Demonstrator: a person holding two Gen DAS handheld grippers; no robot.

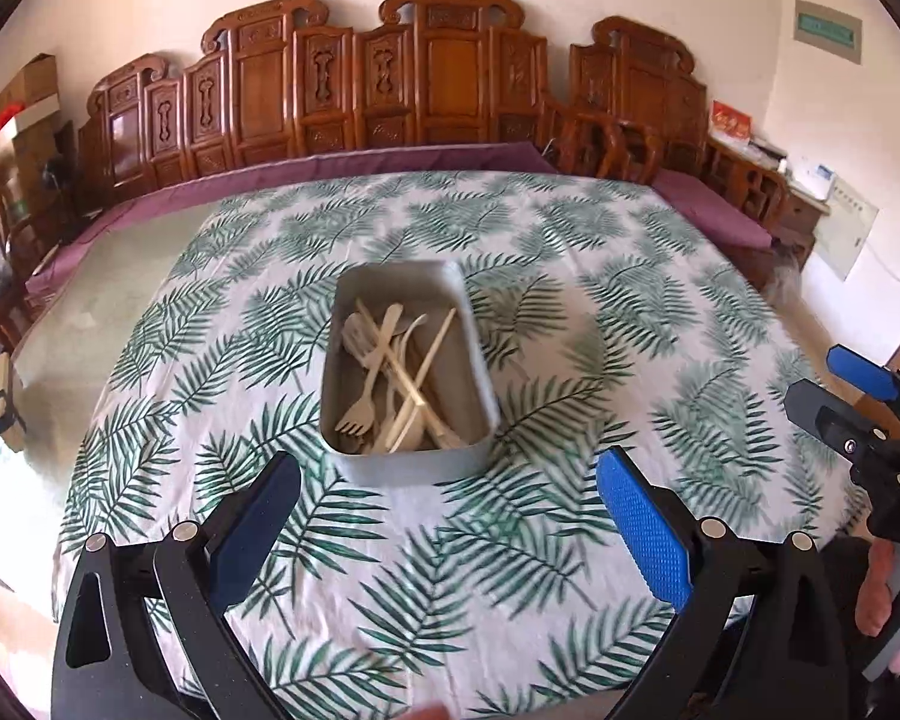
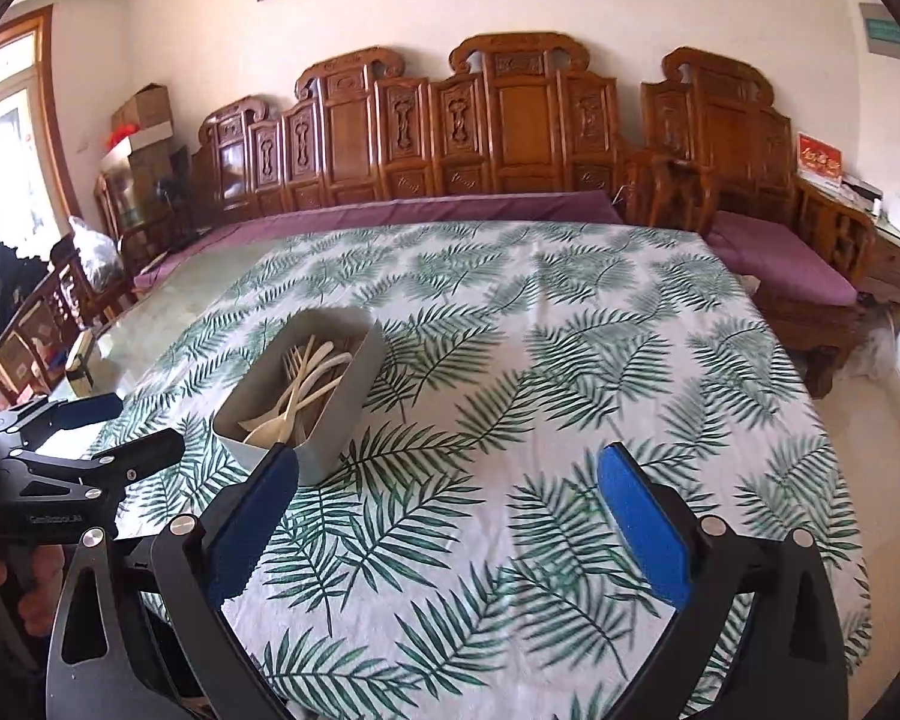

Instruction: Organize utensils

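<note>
A grey rectangular box [image 1: 354,354] sits in the middle of the table and holds several pale wooden utensils [image 1: 402,372]: forks, spoons and knives in a loose pile. My left gripper [image 1: 447,474] is open and empty, just in front of the box. My right gripper [image 2: 447,468] is open and empty, to the right of the box [image 2: 348,390], whose utensils [image 2: 303,390] show at its left. The right gripper also shows at the right edge of the left wrist view [image 1: 834,390], and the left gripper shows at the left edge of the right wrist view [image 2: 120,432].
The table carries a white cloth with green leaf print [image 1: 570,312]; bare tabletop [image 1: 120,276] shows at the left. A carved wooden bench with purple cushions [image 2: 450,210] runs behind the table. A small box [image 2: 81,360] stands on the table's left side.
</note>
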